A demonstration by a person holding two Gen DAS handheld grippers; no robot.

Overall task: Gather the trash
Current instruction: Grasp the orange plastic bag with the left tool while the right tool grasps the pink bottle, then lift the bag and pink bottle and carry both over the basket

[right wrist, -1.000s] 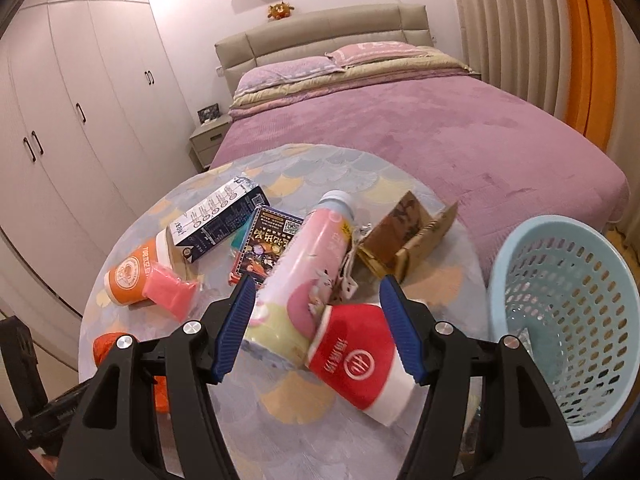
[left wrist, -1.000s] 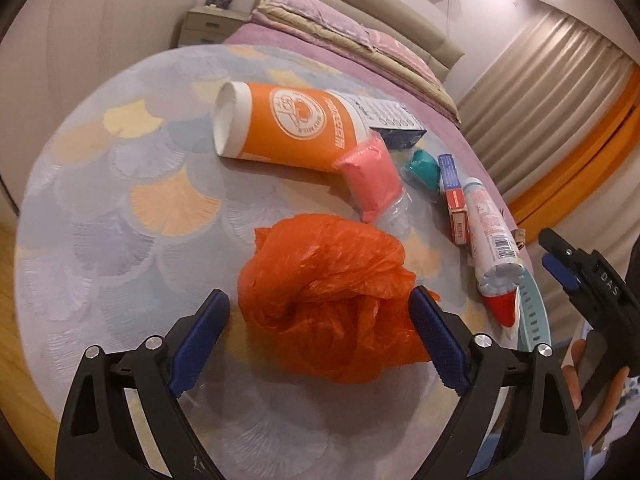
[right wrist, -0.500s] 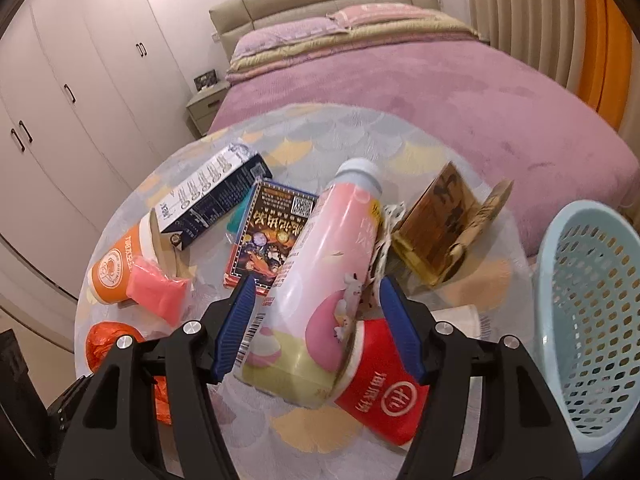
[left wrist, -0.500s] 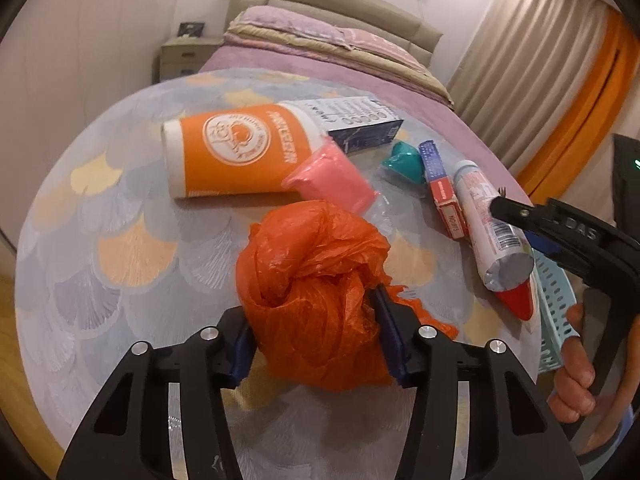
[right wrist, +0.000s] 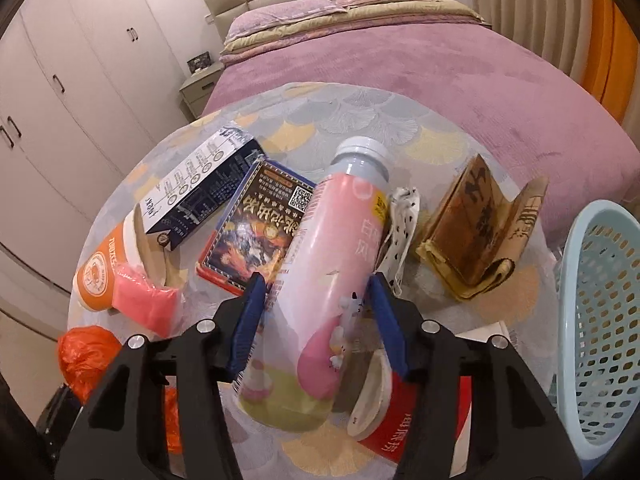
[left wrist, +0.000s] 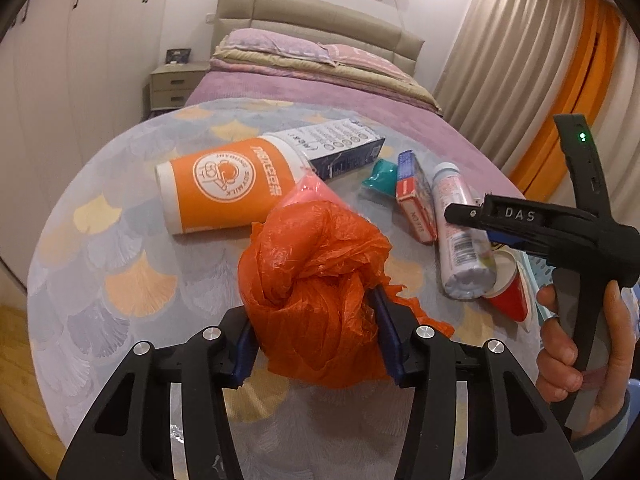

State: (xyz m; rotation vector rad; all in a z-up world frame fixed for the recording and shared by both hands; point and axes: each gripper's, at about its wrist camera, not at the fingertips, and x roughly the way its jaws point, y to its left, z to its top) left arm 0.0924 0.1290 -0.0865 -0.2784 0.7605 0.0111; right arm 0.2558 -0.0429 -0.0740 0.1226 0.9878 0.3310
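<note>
My left gripper (left wrist: 316, 336) is shut on a crumpled orange plastic bag (left wrist: 316, 292) and holds it above the round table (left wrist: 100, 240). The bag also shows at the lower left of the right wrist view (right wrist: 86, 354). My right gripper (right wrist: 318, 322) is closed on a pink and white bottle (right wrist: 328, 276), its blue pads against both sides of the bottle. The bottle also shows in the left wrist view (left wrist: 460, 236), under the right gripper's body (left wrist: 532, 224). A light blue mesh basket (right wrist: 600, 328) stands at the table's right edge.
On the table lie an orange paper cup (left wrist: 228, 192), a dark blue carton (right wrist: 200, 188), a pink packet (right wrist: 144, 300), a dark printed box (right wrist: 256, 232), a red cup (right wrist: 412, 428) and a folded brown paper bag (right wrist: 480, 232). A bed (right wrist: 440, 60) stands behind.
My left gripper closed on the orange bag and lifted it. My right gripper moved forward over the pink bottle and closed on its sides.
</note>
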